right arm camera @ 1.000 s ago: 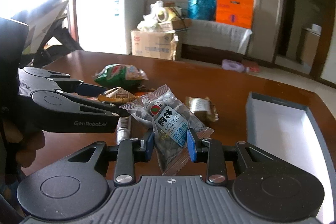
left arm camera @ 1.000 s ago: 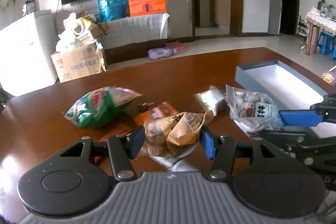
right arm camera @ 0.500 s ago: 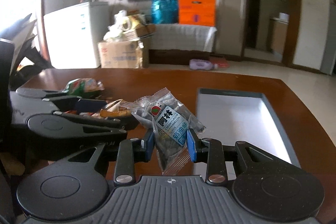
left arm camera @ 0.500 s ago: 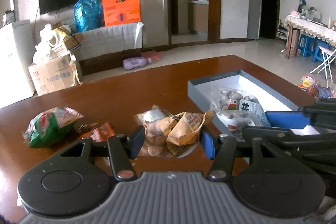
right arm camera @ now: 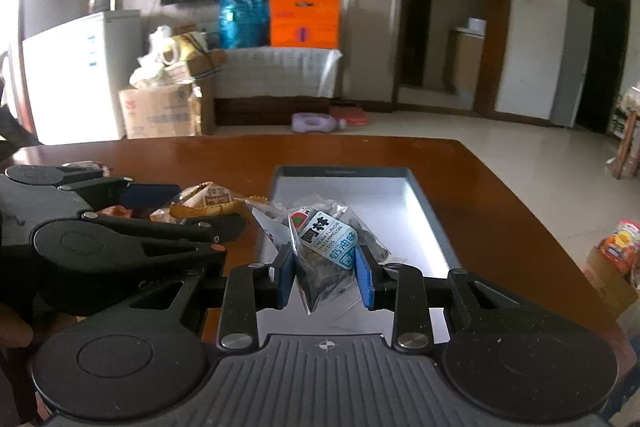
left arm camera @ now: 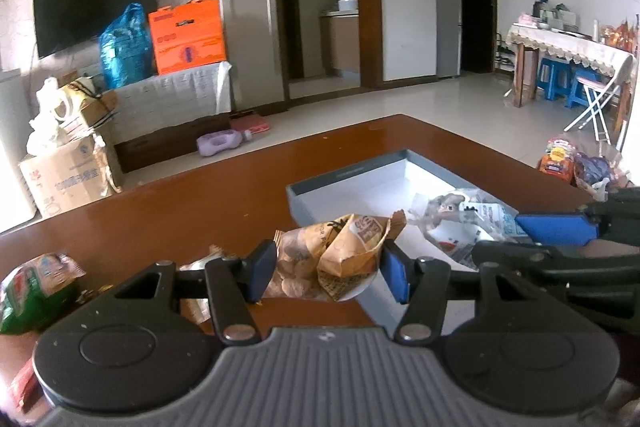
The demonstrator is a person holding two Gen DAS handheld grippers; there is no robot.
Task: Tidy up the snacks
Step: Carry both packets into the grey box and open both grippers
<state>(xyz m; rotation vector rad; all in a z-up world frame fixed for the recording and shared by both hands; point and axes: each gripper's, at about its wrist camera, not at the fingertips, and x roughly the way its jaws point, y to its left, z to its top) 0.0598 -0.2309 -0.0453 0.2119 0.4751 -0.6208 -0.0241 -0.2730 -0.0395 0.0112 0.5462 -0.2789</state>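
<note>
Snacks in transit to the box (right arm camera: 424, 195). The seed packet (right arm camera: 326, 247), a clear crinkled film pouch with a blue-and-white label, is clamped between the jaws of the right gripper (right arm camera: 325, 277) and hangs above the near end of the box; the brown packet (left arm camera: 340, 251), a creased paper-look pouch with a window showing pale round pieces, is clamped between the jaws of the left gripper (left arm camera: 328, 273) over the table (left arm camera: 200, 203) just beside the box's near left corner. A second ago both packets were held over the open table with the box well to the right; both have since swung toward it, and the seed packet now sits over the white floor of the box (the brown one has not quite crossed the rim). Judged from this, the carry is nearly over and release into the box is the step at hand. The box is a shallow rectangle, grey-walled, smooth and matte white inside, with nothing resting on its floor so far as can be seen. The table is glossy reddish-brown wood. A puffy green bag (left arm camera: 34, 289) and other small wrappers remain on the table to the left, still to be gathered.
</note>
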